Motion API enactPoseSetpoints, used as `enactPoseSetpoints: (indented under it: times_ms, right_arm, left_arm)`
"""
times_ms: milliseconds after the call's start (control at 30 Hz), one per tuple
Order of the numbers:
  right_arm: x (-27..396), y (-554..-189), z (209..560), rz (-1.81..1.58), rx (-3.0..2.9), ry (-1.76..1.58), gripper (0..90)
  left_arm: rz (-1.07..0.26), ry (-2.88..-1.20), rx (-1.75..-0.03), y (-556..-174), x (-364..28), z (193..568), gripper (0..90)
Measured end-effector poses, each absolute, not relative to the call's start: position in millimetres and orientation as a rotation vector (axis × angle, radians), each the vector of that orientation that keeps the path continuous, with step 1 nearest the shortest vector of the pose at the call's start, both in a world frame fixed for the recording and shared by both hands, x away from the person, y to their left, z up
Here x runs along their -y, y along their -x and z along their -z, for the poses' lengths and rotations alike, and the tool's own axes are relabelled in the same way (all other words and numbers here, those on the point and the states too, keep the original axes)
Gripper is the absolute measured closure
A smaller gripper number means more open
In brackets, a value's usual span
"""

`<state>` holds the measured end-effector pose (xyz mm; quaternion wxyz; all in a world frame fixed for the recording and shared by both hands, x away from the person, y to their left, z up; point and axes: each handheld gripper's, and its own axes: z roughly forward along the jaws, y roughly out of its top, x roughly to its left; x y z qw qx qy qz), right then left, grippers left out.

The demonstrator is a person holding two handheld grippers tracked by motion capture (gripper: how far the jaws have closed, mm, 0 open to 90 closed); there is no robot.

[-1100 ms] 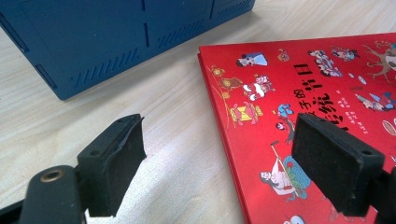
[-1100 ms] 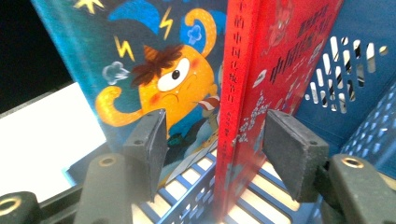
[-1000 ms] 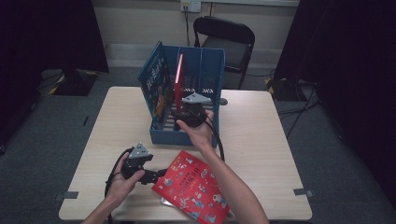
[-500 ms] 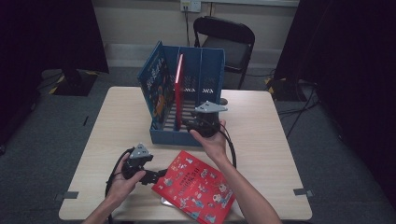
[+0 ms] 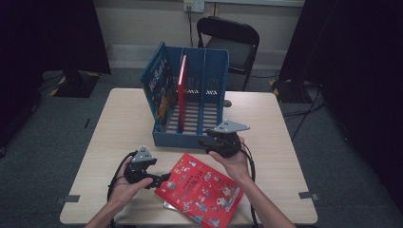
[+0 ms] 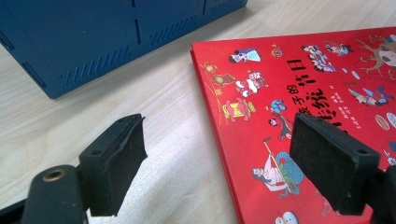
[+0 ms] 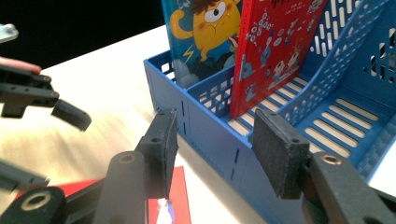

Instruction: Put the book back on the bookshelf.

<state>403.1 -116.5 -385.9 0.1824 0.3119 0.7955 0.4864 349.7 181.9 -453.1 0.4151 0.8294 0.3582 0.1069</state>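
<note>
1. A red book (image 5: 202,191) lies flat on the desk (image 5: 119,123), close to the near edge, a bit right of the middle. It is turned a little, so one corner points at the near edge.
2. The left gripper (image 5: 151,179) sits by the left side of that book, near the near edge. A hand (image 5: 124,183) holds it.
3. In the left gripper view its jaws are wide apart and hold nothing. One pad (image 6: 114,163) is over bare wood. The other pad is over the red cover (image 6: 299,84). I cannot tell if that pad touches the book.
4. The right gripper (image 5: 212,141) is just past the far side of the book, a bit right of the desk's middle. The other hand (image 5: 233,159) holds it.
5. It is right in front of the rack (image 5: 190,137) and points at it.
6. Its jaws are partly open. They have just been opening a little. Nothing is between them.
7. In the right gripper view the low front wall of the rack (image 7: 205,126) is just past the pads.
8. The blue rack stands in the middle of the desk, toward the far edge. It has three slots.
9. A book with a yellow monster (image 7: 205,32) stands in the left slot.
10. A thin red book (image 5: 182,92) stands upright in the next slot.
11. The right slot (image 7: 345,112) has nothing in it.
12. A black chair (image 5: 233,42) stands behind the far edge of the desk.
</note>
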Motion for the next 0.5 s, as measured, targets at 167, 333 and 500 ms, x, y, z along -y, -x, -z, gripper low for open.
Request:
enactPoseSetpoints:
  times_ms: [167,333,500]
  right_arm:
    - [133.6,-388.3,392.3,-1.34,-2.266,-0.899,46.9]
    - [145.4,-376.6,406.6,-1.293,-2.316,-0.923,45.2]
    - [155.8,-363.2,419.5,-1.285,-2.348,-0.939,44.4]
  left_arm:
    - [-0.275,-2.09,-0.923,-349.4,-178.7,454.2,17.9]
    - [-0.284,-2.087,-0.935,-348.7,-176.3,454.0,24.1]
    - [-0.266,-2.09,-0.924,-347.4,-175.7,455.5,30.1]
